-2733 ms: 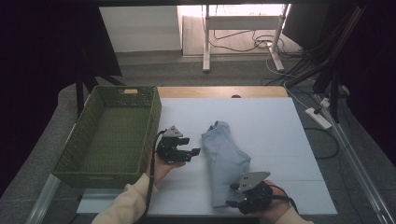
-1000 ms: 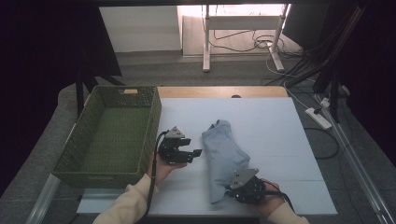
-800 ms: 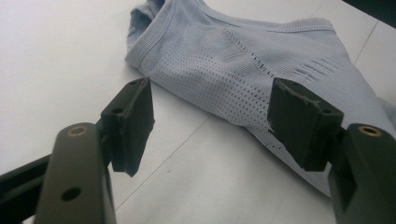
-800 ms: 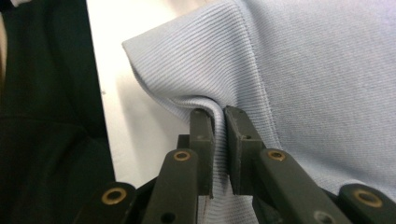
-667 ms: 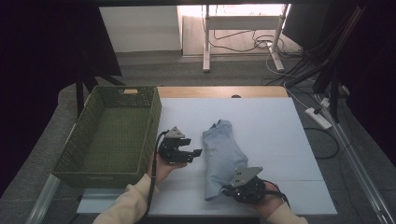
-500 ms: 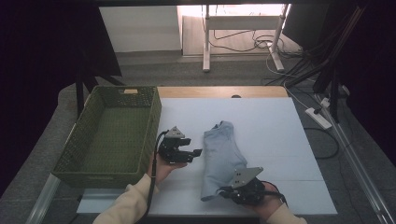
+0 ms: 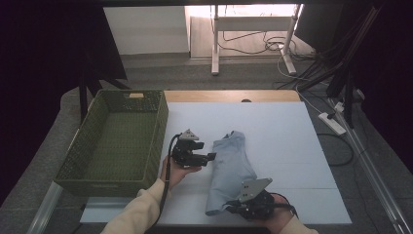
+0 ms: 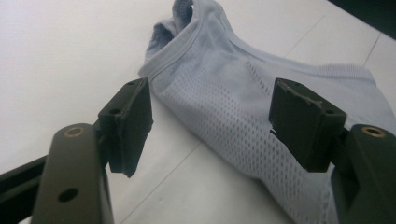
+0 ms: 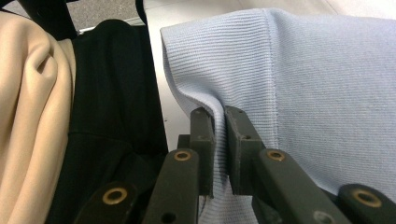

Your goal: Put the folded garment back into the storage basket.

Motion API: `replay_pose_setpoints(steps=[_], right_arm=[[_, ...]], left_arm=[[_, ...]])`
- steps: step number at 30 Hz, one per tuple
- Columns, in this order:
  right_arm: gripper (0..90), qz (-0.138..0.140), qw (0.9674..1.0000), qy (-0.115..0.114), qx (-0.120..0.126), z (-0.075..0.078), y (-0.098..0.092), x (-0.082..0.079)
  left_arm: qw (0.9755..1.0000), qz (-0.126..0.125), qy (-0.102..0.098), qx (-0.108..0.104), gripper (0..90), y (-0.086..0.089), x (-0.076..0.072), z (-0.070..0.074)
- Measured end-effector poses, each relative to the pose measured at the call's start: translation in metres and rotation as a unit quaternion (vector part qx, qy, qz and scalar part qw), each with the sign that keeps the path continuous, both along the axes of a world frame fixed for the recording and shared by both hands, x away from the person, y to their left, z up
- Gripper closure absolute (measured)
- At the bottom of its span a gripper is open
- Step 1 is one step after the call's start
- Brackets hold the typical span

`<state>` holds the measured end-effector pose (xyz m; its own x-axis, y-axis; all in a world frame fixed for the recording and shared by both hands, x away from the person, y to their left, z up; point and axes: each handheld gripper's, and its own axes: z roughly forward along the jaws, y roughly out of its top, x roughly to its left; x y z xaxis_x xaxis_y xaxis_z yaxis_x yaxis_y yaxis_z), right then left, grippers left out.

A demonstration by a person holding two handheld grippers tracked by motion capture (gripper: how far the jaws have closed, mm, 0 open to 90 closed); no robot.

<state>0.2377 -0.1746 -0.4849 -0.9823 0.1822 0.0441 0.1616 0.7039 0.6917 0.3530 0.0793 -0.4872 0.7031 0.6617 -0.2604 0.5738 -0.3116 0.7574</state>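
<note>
A light blue shirt (image 7: 229, 165) lies folded lengthwise in the middle of the white table (image 7: 272, 131), collar end away from me. My right gripper (image 7: 233, 205) is at the shirt's near end, shut on its ribbed hem (image 9: 219, 84), which is pinched between the two pads. My left gripper (image 7: 210, 157) hovers at the shirt's left edge, jaws open and pointing toward the cloth. In the left gripper view the mesh fabric (image 8: 224, 107) and the collar lie beyond the open gripper (image 8: 210, 121), with nothing between the pads.
A green woven basket (image 7: 146, 105) stands at the table's left side, with nothing in it. A power strip (image 7: 332, 123) and cables lie on the floor to the right. Table legs stand beyond the far edge.
The right gripper has moved left along the shirt's near end and taken hold of the hem. The left gripper has stayed beside the shirt.
</note>
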Motion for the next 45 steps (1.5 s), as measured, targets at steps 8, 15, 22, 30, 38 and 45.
replay_pose_setpoints(steps=[8,15,22,30,38,45], right_arm=[[82.2,0.003,1.0,-0.002,-0.005,-0.001,0.0,0.0],[82.2,0.004,1.0,-0.002,-0.002,-0.001,-0.001,0.001],[82.2,0.005,1.0,0.0,-0.008,-0.001,-0.002,0.001],[82.2,0.006,0.9999,0.0,-0.01,-0.002,-0.001,0.001],[82.2,0.008,0.9999,0.003,-0.008,-0.003,-0.002,0.002],[82.2,0.009,0.9999,0.003,-0.01,-0.003,-0.002,0.002]], left_arm=[[0.9999,0.007,0.007,0.009,29.5,-0.015,0.017,-0.004],[0.9997,0.006,0.011,0.023,26.1,-0.029,0.042,-0.004],[0.9993,-0.001,0.018,0.032,24.4,-0.039,0.058,-0.007],[0.9987,-0.014,0.022,0.044,23.3,-0.049,0.069,-0.014],[0.9975,-0.022,0.035,0.058,23.2,-0.06,0.081,-0.023],[0.9965,-0.023,0.045,0.067,22.8,-0.069,0.088,-0.03]])
